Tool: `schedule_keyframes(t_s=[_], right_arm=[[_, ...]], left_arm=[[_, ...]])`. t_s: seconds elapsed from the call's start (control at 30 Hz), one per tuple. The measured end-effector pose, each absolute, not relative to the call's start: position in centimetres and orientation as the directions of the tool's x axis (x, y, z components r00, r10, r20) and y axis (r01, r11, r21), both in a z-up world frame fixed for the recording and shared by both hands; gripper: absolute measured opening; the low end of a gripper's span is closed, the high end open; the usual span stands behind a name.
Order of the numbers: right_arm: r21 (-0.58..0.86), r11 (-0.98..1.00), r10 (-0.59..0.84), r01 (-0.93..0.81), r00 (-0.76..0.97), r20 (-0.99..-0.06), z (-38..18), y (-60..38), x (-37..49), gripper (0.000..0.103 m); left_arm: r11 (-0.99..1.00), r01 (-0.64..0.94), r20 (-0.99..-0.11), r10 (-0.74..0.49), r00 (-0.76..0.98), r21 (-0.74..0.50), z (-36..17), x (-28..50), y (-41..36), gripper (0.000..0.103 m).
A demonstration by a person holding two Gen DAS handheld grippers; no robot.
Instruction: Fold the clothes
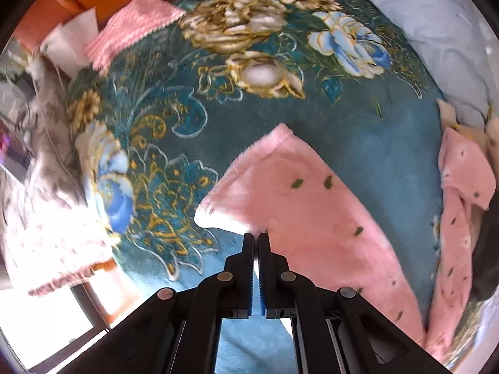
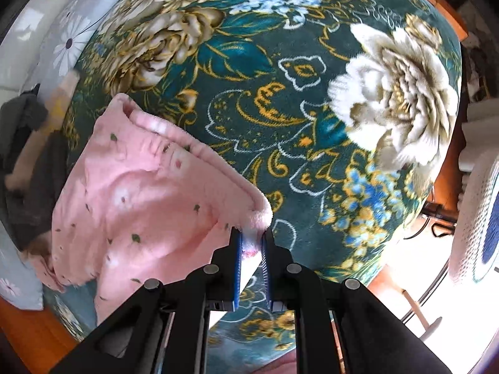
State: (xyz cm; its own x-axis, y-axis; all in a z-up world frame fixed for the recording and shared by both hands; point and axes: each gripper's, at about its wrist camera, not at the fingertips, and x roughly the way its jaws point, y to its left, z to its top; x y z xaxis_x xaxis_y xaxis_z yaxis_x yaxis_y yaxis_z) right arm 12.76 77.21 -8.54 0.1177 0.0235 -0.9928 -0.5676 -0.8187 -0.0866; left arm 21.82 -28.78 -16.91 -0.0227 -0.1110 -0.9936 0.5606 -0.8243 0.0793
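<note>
Here pink garment (image 2: pixel 137 187) hides right tool (image 2: pixel 252 237) pads.

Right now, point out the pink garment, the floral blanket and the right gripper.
pink garment (image 2: pixel 131 193), right wrist view, its flat middle.
floral blanket (image 2: pixel 312 99), right wrist view, bare green centre.
right gripper (image 2: pixel 252 233), right wrist view, between fingertips.

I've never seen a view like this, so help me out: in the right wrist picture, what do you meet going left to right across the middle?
Grey daisy-print bedding → pink fleece garment → right gripper pinching its corner → green floral blanket → white knitted thing.
</note>
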Motion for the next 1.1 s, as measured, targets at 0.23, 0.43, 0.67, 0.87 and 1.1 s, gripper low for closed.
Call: schedule_keyframes(t_s=[0.23,0.43,0.67,0.87,1.1], right_arm=[[-0.1,-0.791,0.04,-0.603,0.111,-0.993,-8.2,77.9,13.8,0.016],[-0.141,-0.863,0.135,-0.485,0.047,-0.99,-6.9,75.5,13.4,0.028],[0.001,-0.919,0.048,-0.395,-0.114,-0.992,-2.2,67.6,12.1,0.037],[0.025,-0.95,0.022,-0.312,-0.148,-0.989,-0.2,63.3,11.7,0.039],[0.072,-0.92,-0.005,-0.386,-0.172,-0.985,0.1,66.5,10.5,0.04]], left_arm=[[-0.77,0.636,-0.997,-0.074,-0.009,0.052,-16.3,23.0,-31.8,0.007],[-0.644,0.763,-0.999,0.038,-0.039,-0.054,-17.5,26.0,-35.4,0.009],[-0.529,0.842,-0.992,0.12,-0.048,-0.105,-20.1,27.8,-38.5,0.011],[-0.545,0.829,-0.99,0.119,-0.069,-0.123,-19.5,25.4,-37.9,0.011],[-0.689,0.697,-0.98,0.125,-0.152,-0.196,-15.5,20.3,-31.9,0.023]])
